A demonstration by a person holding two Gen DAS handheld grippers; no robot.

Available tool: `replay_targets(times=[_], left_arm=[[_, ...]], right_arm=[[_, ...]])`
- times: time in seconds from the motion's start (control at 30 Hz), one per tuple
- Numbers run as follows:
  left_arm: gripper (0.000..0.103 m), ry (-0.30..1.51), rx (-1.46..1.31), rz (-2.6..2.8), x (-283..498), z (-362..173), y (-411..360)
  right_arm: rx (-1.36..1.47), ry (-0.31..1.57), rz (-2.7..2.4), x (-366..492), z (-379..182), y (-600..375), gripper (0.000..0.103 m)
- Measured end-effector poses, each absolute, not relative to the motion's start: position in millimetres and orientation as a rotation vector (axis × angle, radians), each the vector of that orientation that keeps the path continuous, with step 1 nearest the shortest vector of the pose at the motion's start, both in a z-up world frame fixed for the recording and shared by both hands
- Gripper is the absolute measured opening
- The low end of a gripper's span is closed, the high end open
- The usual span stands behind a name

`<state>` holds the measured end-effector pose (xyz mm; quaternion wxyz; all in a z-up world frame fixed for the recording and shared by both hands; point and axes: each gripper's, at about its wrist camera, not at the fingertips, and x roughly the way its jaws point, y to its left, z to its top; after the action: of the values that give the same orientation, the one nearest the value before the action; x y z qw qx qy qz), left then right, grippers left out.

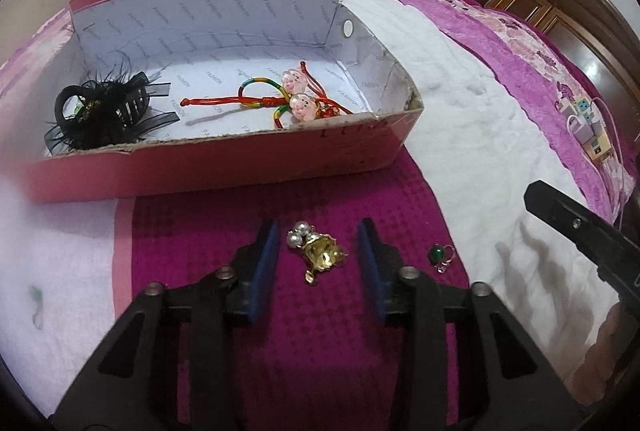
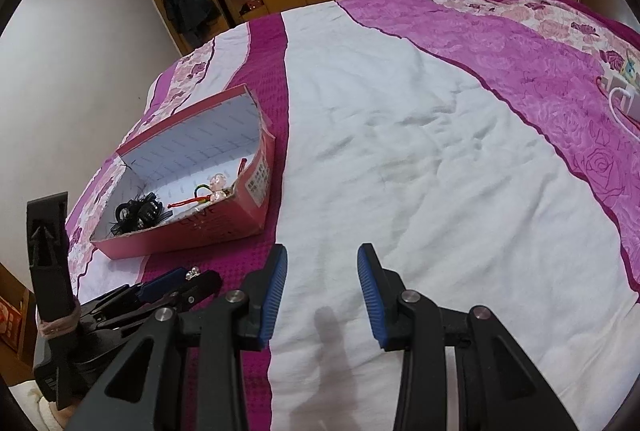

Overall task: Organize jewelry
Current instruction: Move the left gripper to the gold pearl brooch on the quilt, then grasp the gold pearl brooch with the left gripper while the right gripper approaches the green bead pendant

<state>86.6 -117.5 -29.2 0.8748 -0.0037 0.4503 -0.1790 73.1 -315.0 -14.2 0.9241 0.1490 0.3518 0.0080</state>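
My right gripper (image 2: 322, 291) hangs over the white bedspread (image 2: 400, 171), jaws apart, nothing between them. Pink box (image 2: 224, 231) lies left on the magenta stripe, holding a black hair clip (image 2: 138, 213). My left gripper (image 2: 180, 285) sits low left.

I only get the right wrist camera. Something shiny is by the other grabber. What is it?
Observer: A gold ornament with pearls, lying on the magenta stripe between the left gripper's open pads, which aren't touching it.
Operator: Is anything else outside the pink box?
Observer: Yes, a small green-stone ring lies just right of that gripper's right finger, hidden from your camera.
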Motion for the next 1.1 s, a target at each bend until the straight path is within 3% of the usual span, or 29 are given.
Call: replay_targets(times=[0.03,0.37,0.43,0.93,0.97,1.03,1.1], left_arm=[[0.019,0.942,-0.004,-0.372,88,-30,-118],[0.013,0.932,-0.008,-0.387,85,-26,-112],[0.000,0.925,-0.011,-0.389,84,-23,-112],[0.000,0.937,-0.060,-0.396,81,-14,-101],[0.001,0.943,-0.056,-0.403,81,-16,-101],[0.018,0.954,-0.046,-0.416,81,-18,-104],[0.024,0.958,-0.038,-0.429,79,-20,-107]], right_arm=[[0.309,0.724,0.017,73,-15,-315,0.040],[0.317,0.738,0.022,74,-19,-314,0.040],[0.315,0.738,0.023,74,-19,-314,0.040],[0.292,0.755,0.045,72,-20,-297,0.040],[0.291,0.753,0.046,71,-19,-297,0.040],[0.289,0.749,0.048,70,-18,-296,0.040],[0.289,0.747,0.046,70,-18,-297,0.040]])
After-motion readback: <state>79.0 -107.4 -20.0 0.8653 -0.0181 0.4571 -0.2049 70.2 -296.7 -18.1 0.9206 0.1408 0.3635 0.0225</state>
